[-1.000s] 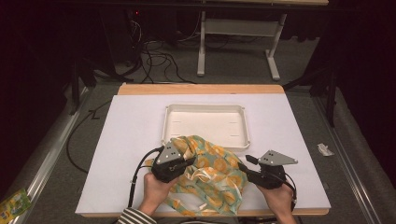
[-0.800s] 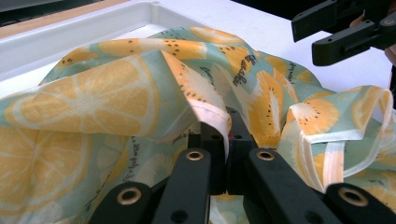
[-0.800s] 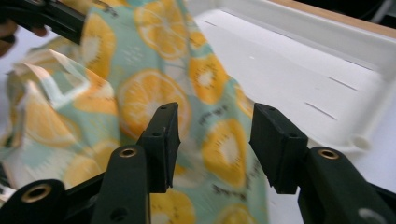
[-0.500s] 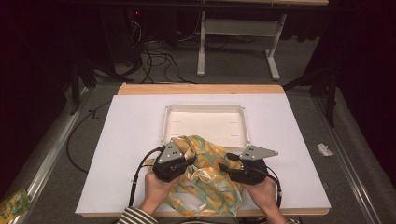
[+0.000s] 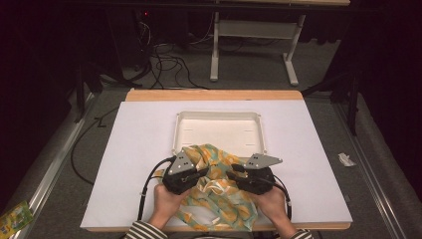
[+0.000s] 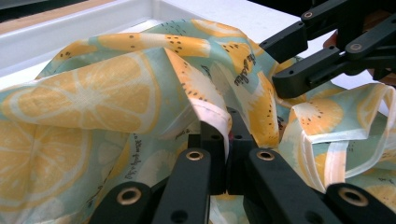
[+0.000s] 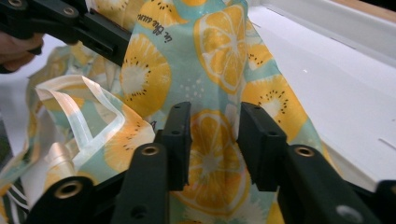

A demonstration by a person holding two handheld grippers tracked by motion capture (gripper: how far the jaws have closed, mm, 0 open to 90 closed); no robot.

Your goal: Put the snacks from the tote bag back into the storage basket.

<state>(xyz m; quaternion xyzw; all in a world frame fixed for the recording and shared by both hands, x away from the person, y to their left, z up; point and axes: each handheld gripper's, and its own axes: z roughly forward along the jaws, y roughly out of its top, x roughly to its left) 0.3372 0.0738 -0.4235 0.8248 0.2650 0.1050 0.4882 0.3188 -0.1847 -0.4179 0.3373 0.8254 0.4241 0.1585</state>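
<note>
- Cloth (image 5: 214, 191) printed with orange and lemon slices on pale teal lies bunched at the near edge of the white table (image 5: 129, 164), toward 6 o'clock of the board, its far end draped against the near rim of the white tray (image 5: 219, 122) that sits at the table's centre.
- Left gripper (image 5: 201, 173), at about 7 o'clock of the tray, has its jaws pressed together on a raised fold of the cloth; in the left gripper view (image 6: 227, 140) a white hemmed edge is pinched between the two black pads.
- Right gripper (image 5: 234, 172), at about 5 o'clock of the tray, points toward the left one; its jaws have just been closing, and in the right gripper view (image 7: 213, 140) they stand apart with a gap between them, printed fabric lying in that gap. Whether the pads touch the fabric I cannot tell.
- White fabric strap (image 7: 79, 121) loops loosely at 9 o'clock of the right gripper's jaws in the right gripper view.
- Hands (image 5: 166, 201) grip both tools from the bottom edge, in striped sleeves (image 5: 144, 231).
</note>
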